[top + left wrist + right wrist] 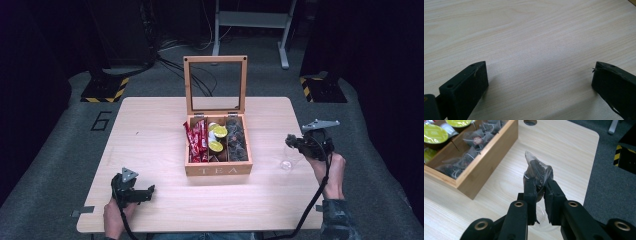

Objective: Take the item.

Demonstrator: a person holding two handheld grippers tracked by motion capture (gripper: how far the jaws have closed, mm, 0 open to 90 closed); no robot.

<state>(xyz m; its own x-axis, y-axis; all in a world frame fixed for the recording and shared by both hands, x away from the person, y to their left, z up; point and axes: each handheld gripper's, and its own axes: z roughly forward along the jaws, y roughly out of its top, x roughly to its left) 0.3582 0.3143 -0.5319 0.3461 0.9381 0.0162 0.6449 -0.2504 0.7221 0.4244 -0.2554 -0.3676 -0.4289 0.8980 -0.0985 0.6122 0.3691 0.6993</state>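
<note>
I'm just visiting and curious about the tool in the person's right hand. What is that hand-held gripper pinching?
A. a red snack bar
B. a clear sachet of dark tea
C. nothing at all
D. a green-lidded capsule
B: in the right gripper view the right hand-held gripper has its black jaws closed on a clear tea sachet with dark contents, held over the table beside the open wooden tea box.
</note>
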